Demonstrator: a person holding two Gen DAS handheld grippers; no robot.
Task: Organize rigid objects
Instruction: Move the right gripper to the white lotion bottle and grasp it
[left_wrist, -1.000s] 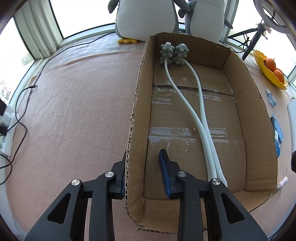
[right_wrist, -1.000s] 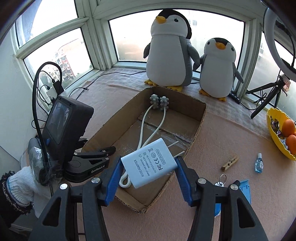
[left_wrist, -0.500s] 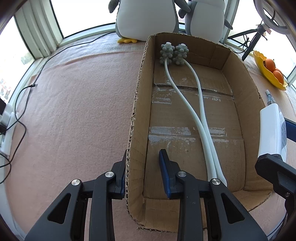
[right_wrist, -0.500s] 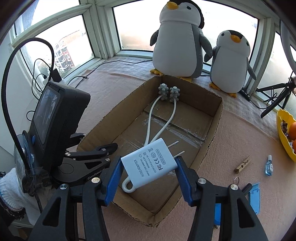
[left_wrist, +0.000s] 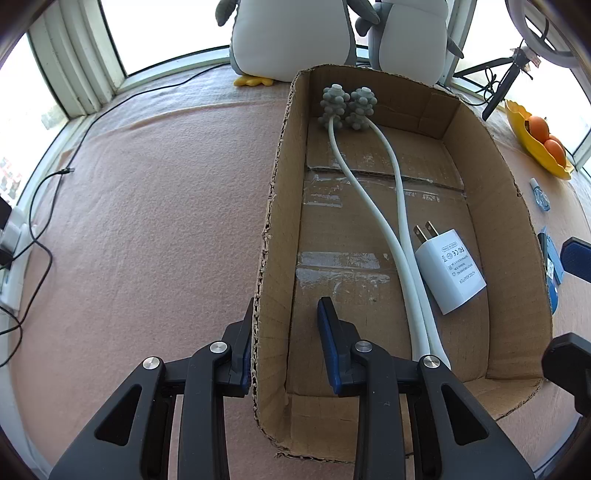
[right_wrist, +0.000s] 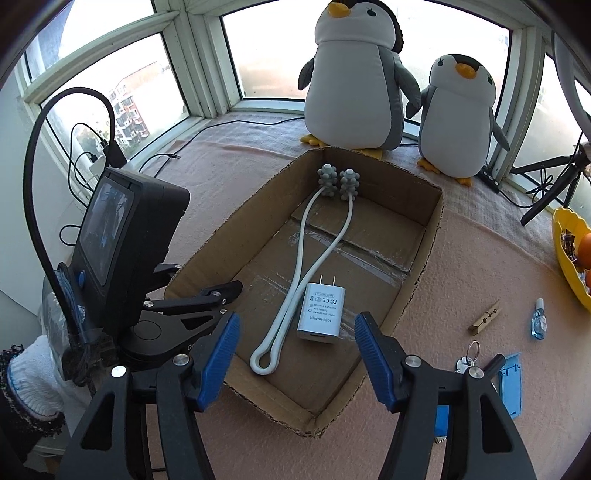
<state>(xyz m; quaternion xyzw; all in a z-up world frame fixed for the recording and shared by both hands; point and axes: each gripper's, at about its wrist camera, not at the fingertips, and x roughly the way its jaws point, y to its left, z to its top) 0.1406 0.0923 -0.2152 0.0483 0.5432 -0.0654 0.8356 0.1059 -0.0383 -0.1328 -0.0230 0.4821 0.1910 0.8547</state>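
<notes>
A white power adapter (right_wrist: 320, 314) lies flat on the floor of the open cardboard box (right_wrist: 430, 254), prongs toward the far end; it also shows in the left wrist view (left_wrist: 448, 269). Beside it lies a white looped massager with two grey knobbed balls (right_wrist: 338, 181), also in the left wrist view (left_wrist: 347, 107). My right gripper (right_wrist: 295, 354) is open and empty above the box's near end. My left gripper (left_wrist: 284, 343) straddles the box's left wall (left_wrist: 271, 258), one finger on each side, with a gap inside.
Two plush penguins (right_wrist: 356, 70) stand behind the box. Right of the box lie a wooden clothespin (right_wrist: 484, 317), a small blue bottle (right_wrist: 538, 318), keys (right_wrist: 466, 360), a blue card (right_wrist: 510, 384) and a yellow fruit bowl (right_wrist: 570, 258). Cables (left_wrist: 40, 206) run along the left.
My right gripper has opened and let go of the adapter, which now lies in the box beside the massager. The left gripper has not moved.
</notes>
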